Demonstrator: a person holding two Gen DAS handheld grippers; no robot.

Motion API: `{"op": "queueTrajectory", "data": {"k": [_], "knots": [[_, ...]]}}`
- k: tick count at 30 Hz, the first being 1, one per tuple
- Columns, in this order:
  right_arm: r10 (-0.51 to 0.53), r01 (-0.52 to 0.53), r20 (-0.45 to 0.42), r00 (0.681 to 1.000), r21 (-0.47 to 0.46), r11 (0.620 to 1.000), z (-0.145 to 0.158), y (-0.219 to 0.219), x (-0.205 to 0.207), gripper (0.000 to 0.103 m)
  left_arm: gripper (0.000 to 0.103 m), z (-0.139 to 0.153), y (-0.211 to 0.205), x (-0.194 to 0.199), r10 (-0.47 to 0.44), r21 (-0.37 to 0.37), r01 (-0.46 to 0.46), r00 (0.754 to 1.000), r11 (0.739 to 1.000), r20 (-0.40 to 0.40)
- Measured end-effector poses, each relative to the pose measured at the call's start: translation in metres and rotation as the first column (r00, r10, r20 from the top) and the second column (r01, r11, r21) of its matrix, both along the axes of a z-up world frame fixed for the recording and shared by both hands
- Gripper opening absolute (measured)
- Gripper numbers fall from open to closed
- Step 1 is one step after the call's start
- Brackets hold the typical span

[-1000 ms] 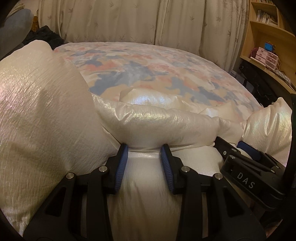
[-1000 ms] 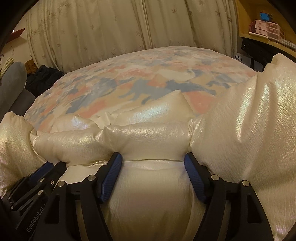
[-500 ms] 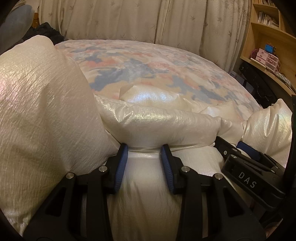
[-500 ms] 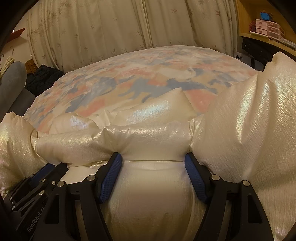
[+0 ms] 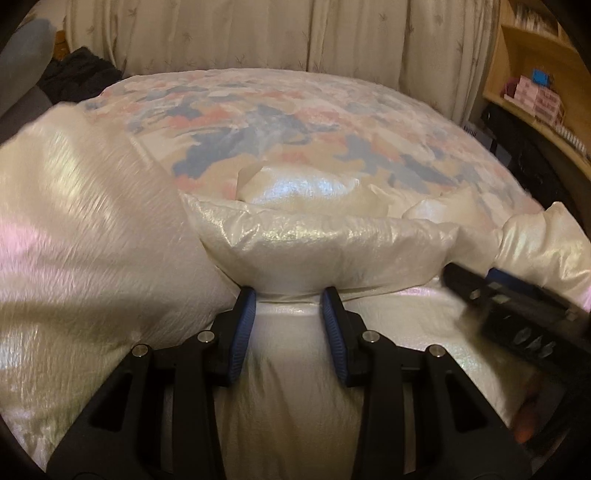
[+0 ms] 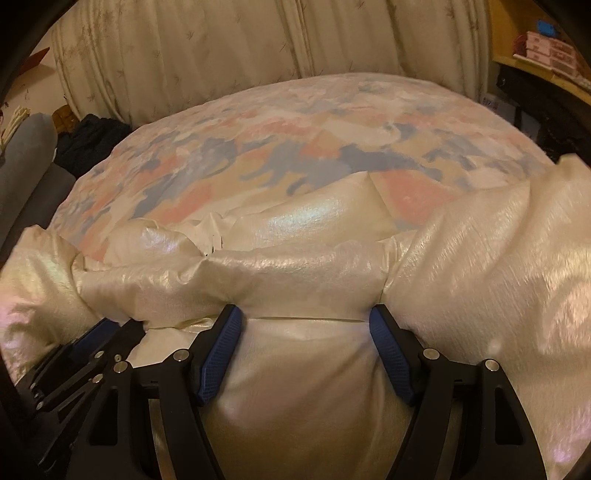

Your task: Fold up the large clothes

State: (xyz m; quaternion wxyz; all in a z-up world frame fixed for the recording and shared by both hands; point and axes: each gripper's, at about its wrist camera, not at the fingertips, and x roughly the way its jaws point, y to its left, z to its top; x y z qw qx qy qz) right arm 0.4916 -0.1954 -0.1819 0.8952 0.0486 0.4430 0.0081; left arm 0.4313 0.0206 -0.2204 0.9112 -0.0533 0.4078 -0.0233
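A puffy, shiny cream jacket [image 5: 325,247] lies bunched at the near edge of a bed and fills the lower half of both views. My left gripper [image 5: 289,295] is shut on a thick fold of it, blue pads pressing in from both sides. Wider set, my right gripper [image 6: 306,314] is shut on another padded fold of the cream jacket [image 6: 306,273]. The two grippers sit close side by side: the right gripper [image 5: 517,295] shows at the right of the left wrist view, the left gripper [image 6: 85,350] at the lower left of the right wrist view.
The bed's quilt [image 5: 295,122] has a pink, blue and cream pattern and stretches away to pale curtains [image 5: 277,33]. A wooden shelf [image 5: 535,92] with small boxes stands at the right. Dark clothing [image 6: 92,140] and a grey cushion [image 6: 29,147] lie left of the bed.
Both grippers keep their grip on the jacket. The views have tipped slightly, showing more of the bed and curtains; the jacket's big left bulge sits lower in the left wrist view.
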Motion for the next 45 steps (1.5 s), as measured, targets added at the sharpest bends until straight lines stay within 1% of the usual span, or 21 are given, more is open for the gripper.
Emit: {"op": "queueTrajectory", "data": {"k": [1,3,4,7,9,12,14,18,22,24,28,30,33,34,36,38,41,45], "knots": [[0.004,-0.004,-0.006,1.000,0.014,1.000,0.003,-0.005,0.001,0.071,0.035,0.001,-0.002,0.001,-0.001,0.022,0.001,1.000,1.000,-0.007],[0.000,0.000,-0.011,1.000,0.037,0.999,0.009,-0.016,0.003,0.065,0.037,0.006,-0.007,0.001,-0.012,0.086,0.014,1.000,0.996,-0.017],[-0.007,0.007,-0.012,1.000,0.044,0.999,0.013,-0.022,0.003,0.061,0.037,0.009,-0.009,0.001,-0.019,0.108,0.021,1.000,0.994,-0.022],[-0.037,0.039,-0.018,0.999,0.077,0.996,0.022,-0.045,0.001,0.053,0.037,0.018,-0.004,0.000,-0.016,0.156,0.019,1.000,0.988,-0.022],[-0.051,0.052,-0.014,0.999,0.089,0.995,0.030,-0.060,-0.002,0.053,0.037,0.027,0.008,-0.002,0.023,0.189,-0.021,1.000,0.982,-0.011],[-0.081,0.081,0.000,0.997,0.076,0.994,0.040,-0.077,-0.008,0.053,0.037,0.040,0.029,-0.008,0.084,0.227,-0.086,0.996,0.970,0.019],[-0.104,0.104,0.007,0.995,0.058,0.993,0.046,-0.090,-0.013,0.053,0.037,0.050,0.045,-0.015,0.113,0.235,-0.119,0.993,0.965,0.038],[-0.147,0.146,0.016,0.989,0.058,0.988,0.058,-0.110,-0.030,0.053,0.037,0.066,0.072,-0.030,0.144,0.248,-0.154,0.988,0.956,0.059],[-0.166,0.164,0.028,0.986,0.060,0.985,0.072,-0.117,-0.056,0.053,0.037,0.081,0.090,-0.058,0.164,0.248,-0.178,0.984,0.952,0.076],[-0.160,0.158,0.033,0.986,0.068,0.985,0.080,-0.115,-0.067,0.053,0.037,0.087,0.096,-0.071,0.167,0.227,-0.180,0.983,0.957,0.075],[-0.135,0.130,0.064,0.989,0.070,0.989,0.096,-0.100,-0.093,0.053,0.038,0.099,0.104,-0.105,0.157,0.146,-0.164,0.986,0.976,0.057],[-0.114,0.109,0.080,0.990,0.064,0.992,0.105,-0.088,-0.105,0.053,0.049,0.104,0.103,-0.127,0.138,0.122,-0.143,0.989,0.982,0.047],[-0.089,0.082,0.100,0.991,0.070,0.994,0.119,-0.067,-0.122,0.053,0.058,0.111,0.097,-0.160,0.104,0.091,-0.109,0.993,0.990,0.062],[-0.084,0.077,0.107,0.991,0.070,0.995,0.123,-0.061,-0.125,0.053,0.059,0.114,0.095,-0.174,0.085,0.078,-0.090,0.994,0.993,0.061],[-0.075,0.068,0.128,0.989,0.064,0.996,0.132,-0.047,-0.136,0.048,0.065,0.115,0.090,-0.195,0.062,0.046,-0.065,0.997,0.997,0.051],[-0.057,0.048,0.137,0.989,0.064,0.997,0.139,-0.033,-0.143,0.040,0.069,0.114,0.086,-0.219,0.046,-0.001,-0.046,0.998,0.999,0.031],[-0.027,0.015,0.142,0.989,0.081,0.997,0.145,-0.016,-0.156,0.036,0.071,0.109,0.085,-0.246,0.036,-0.068,-0.036,0.999,0.997,0.004],[0.028,-0.046,0.147,0.989,0.118,0.992,0.149,0.010,-0.177,0.032,0.071,0.091,0.086,-0.269,0.026,-0.161,-0.036,0.997,0.986,-0.067]]}}
